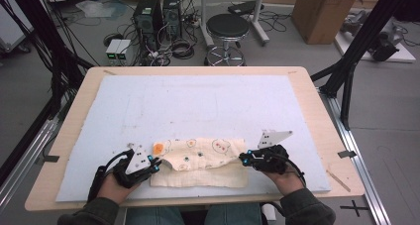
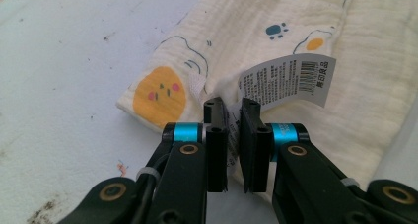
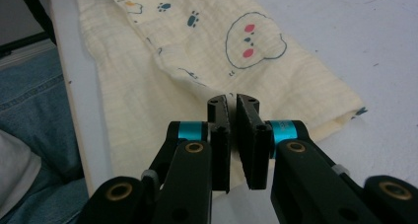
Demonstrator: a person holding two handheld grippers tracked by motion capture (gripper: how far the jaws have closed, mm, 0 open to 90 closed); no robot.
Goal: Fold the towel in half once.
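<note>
1. Left tongs (image 1: 157, 164) sit at the left end of the cloth (image 1: 203, 158) near the front edge of the desk (image 1: 317, 101); in the left gripper view (image 2: 234, 110) their jaws stand nearly together with a narrow gap, and the lower part of the white tag (image 2: 286, 81) lies in that gap.
2. Whether the pads really press on the tag is hard to tell; the jaws look almost pressed together with the paper between them.
3. Right tongs (image 1: 243, 158) sit at the right end of the cloth; in the right gripper view (image 3: 233, 105) their jaws are pressed nearly together, a thin slit between the tips, and the tips rest at a fold of the cloth. I cannot tell whether fabric is pinched in them.
4. The cloth is pale yellow with printed bear faces, paw prints and an orange face patch (image 2: 160, 91). It lies folded into a long strip, across the near part of the pale blue mat (image 1: 198, 101) that covers the desk, between the two tongs.
5. The tag carries small print and a barcode and sticks out from the cloth's edge, just beside the orange face.
6. A person's left hand (image 1: 116, 183) and right hand (image 1: 285, 178) hold the tongs, with dark sleeves at the bottom of the high view.
7. Beyond the desk stand a black stool (image 1: 228, 29) and a cardboard box (image 1: 322, 12) on the floor.
</note>
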